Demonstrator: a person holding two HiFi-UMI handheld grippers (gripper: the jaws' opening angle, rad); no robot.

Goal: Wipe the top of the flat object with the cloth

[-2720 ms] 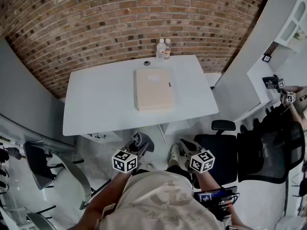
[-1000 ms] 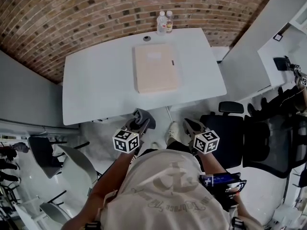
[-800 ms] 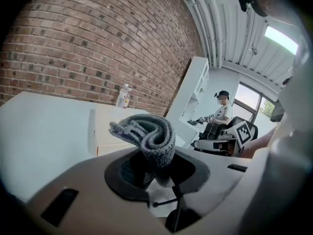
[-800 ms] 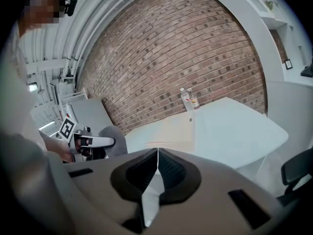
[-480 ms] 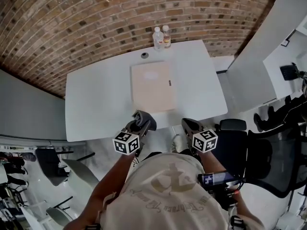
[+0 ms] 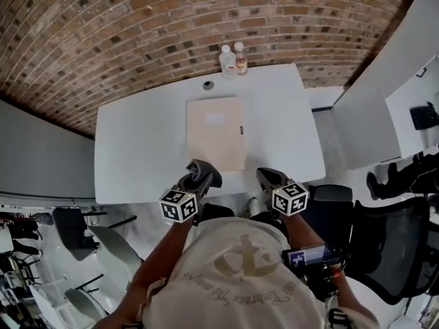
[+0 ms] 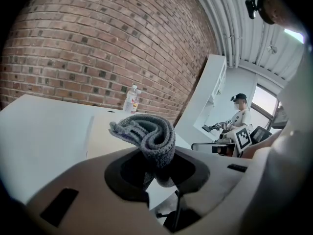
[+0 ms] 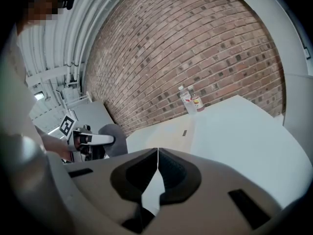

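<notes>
A flat beige board (image 6: 217, 133) lies lengthwise on the middle of the white table (image 6: 137, 149). My left gripper (image 6: 199, 171) hangs over the table's near edge, just short of the board's near left corner, shut on a folded grey cloth (image 7: 146, 136) that sticks up between its jaws. The cloth (image 6: 204, 172) shows dark in the head view. My right gripper (image 6: 267, 176) is level with it at the table's near edge, right of the board, shut with nothing in it. The board (image 8: 166, 129) lies ahead and left in the right gripper view.
Two small bottles (image 6: 232, 59) stand at the table's far edge against the brick wall, with a small dark round thing (image 6: 208, 85) just in front. A black office chair (image 6: 384, 252) stands at the right. Grey chairs (image 6: 82, 232) stand at the left. A person (image 7: 238, 117) sits far off.
Both grippers have moved forward from above the floor to the table's near edge. The table and board have come nearer in the head view. The cloth stays gripped.
</notes>
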